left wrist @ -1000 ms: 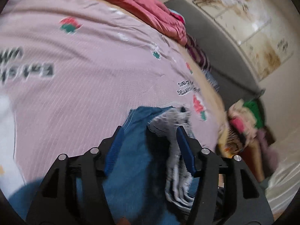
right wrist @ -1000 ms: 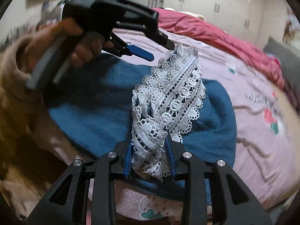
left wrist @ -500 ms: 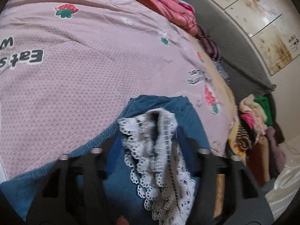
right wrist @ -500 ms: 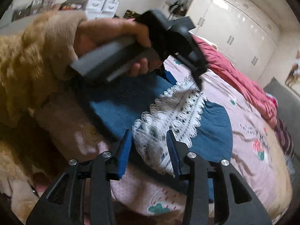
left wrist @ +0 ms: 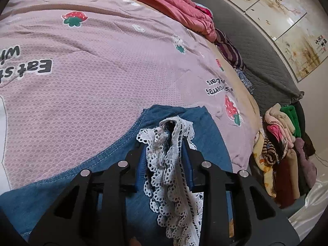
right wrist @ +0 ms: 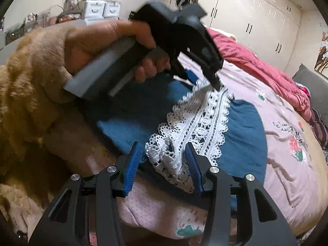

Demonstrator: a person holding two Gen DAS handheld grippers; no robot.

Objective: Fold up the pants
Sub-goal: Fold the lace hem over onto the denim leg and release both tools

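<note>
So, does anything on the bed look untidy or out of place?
Yes. The white lace trim of the blue pants is bunched and twisted instead of lying flat. The left gripper pinches its far end; the right gripper stands open around the near end. Loose clothes are also heaped beside the bed.
</note>
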